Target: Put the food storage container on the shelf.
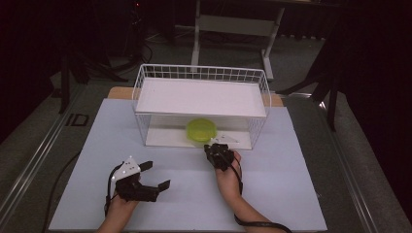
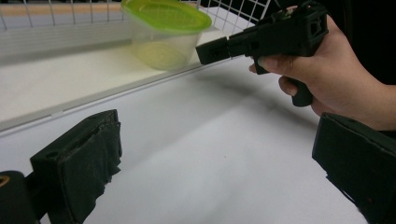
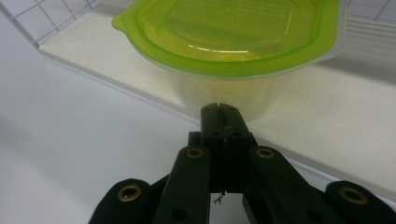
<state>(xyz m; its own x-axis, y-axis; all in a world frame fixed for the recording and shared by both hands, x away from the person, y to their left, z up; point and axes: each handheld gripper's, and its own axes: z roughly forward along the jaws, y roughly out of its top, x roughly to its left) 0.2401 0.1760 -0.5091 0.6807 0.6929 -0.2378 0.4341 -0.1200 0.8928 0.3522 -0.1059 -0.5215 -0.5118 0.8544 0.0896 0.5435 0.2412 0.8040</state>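
The right gripper (image 3: 219,106) is seen with its two black jaws pressed together, nothing held between them, the tips set just short of the clear wall of the green-lidded plastic container (image 3: 224,51). The container is placed straight ahead of those tips and slightly above them, upright on the lower white shelf board (image 3: 327,107) of the white wire basket rack (image 1: 201,73), close to the board's front edge; whether the tips touch the wall cannot be told. No long axis is offered by the tub, which is round; its lid is marked by a small tab at the rim, turned to the left in the right gripper view. From the high view, the right gripper (image 1: 219,145) is found at the rack's open front, directly before the container (image 1: 201,130). The left gripper (image 1: 156,175) is shown farther off, low over the white table surface (image 1: 272,194), well apart from the rack, with its jaws spread wide and empty; the container (image 2: 166,32) lies ahead of it and to its upper left in its own view. The right hand (image 2: 336,79) is therefore judged the nearer, so that any push or regrasp would fall to it, the jaws needing to be opened first for a grasp.
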